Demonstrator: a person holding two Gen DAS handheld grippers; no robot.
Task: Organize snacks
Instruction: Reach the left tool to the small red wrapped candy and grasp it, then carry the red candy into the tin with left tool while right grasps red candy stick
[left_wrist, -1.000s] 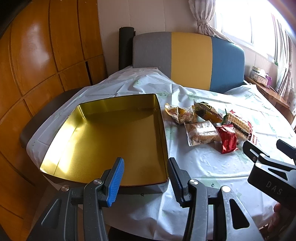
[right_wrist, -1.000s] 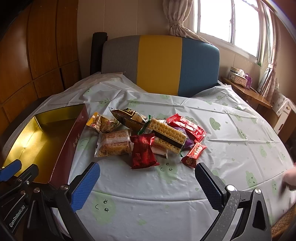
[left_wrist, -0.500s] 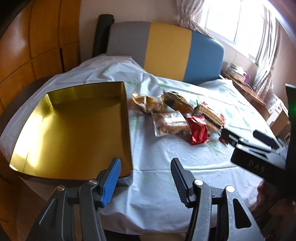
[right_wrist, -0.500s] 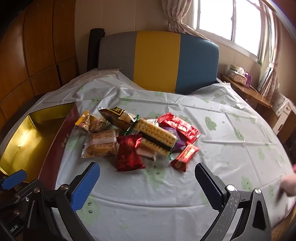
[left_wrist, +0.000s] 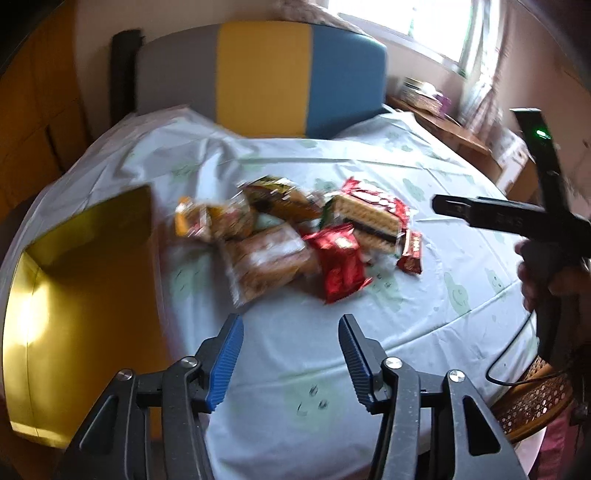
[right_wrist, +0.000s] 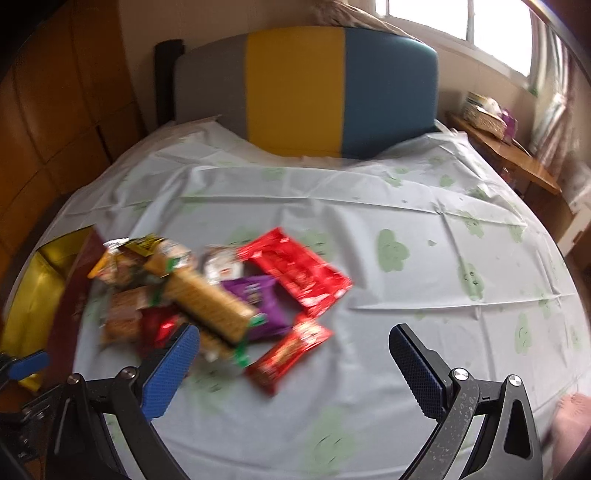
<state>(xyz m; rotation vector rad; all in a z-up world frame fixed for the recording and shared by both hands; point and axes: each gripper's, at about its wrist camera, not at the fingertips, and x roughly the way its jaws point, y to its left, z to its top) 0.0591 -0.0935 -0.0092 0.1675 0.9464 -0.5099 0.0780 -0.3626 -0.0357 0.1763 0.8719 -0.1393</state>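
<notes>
Tablecloth (right_wrist: 369, 177) pale blue-white, printed with light green smiley blobs. Tin (left_wrist: 85, 295) at the table's left edge: gold inside, dark red outer wall. Snack pile (right_wrist: 221, 291): long red pack (right_wrist: 295, 275), purple pack (right_wrist: 262, 299), small red bar (right_wrist: 288, 354), tan cracker pack (right_wrist: 210, 306) with green ends, brown and yellow wrappers. Chair back (right_wrist: 306, 88) striped grey, yellow, blue. Gripper pads (right_wrist: 170, 371) blue, ribbed, on black frames.

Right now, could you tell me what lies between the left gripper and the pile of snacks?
Only bare tablecloth lies between the left gripper and the snacks, as the left wrist view shows.
</notes>
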